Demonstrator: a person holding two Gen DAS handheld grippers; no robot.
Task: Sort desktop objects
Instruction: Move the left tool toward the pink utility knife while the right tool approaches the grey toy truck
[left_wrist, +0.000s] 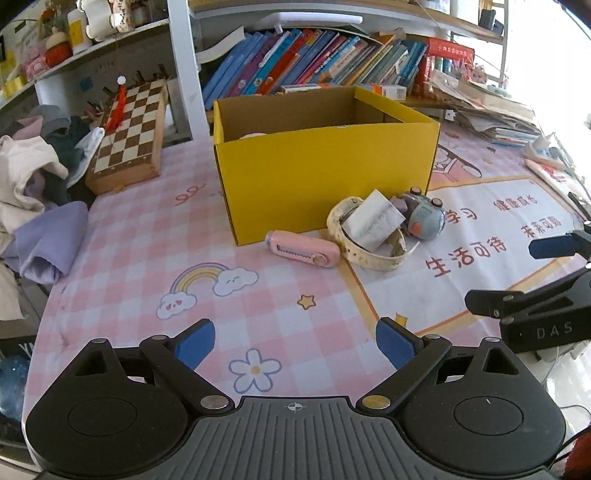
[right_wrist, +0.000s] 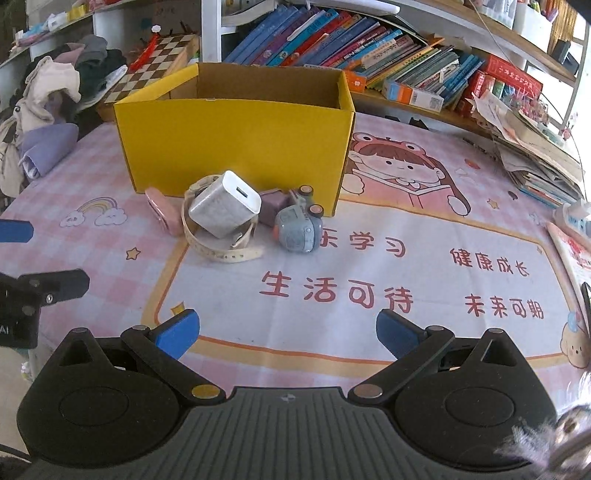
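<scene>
1. Your left claw (left_wrist: 295, 345) and right claw (right_wrist: 288, 334) both hang above the table (right_wrist: 369, 332), blue pads wide apart, holding nothing.
2. The boxy white charger (right_wrist: 223, 203) rests on a cream rubber strap (right_wrist: 221, 253), between a rounded pink case (left_wrist: 303, 251) and a grey-blue toy (right_wrist: 297, 230).
3. All lie just before the yellow cardboard box (right_wrist: 236, 144).

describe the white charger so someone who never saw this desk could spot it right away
Find the yellow box on the pink mat. In the small pile at its front wall, the charger is the white cube propped inside the loop of a cream watch strap. It alone has a port slot on its face.
</scene>
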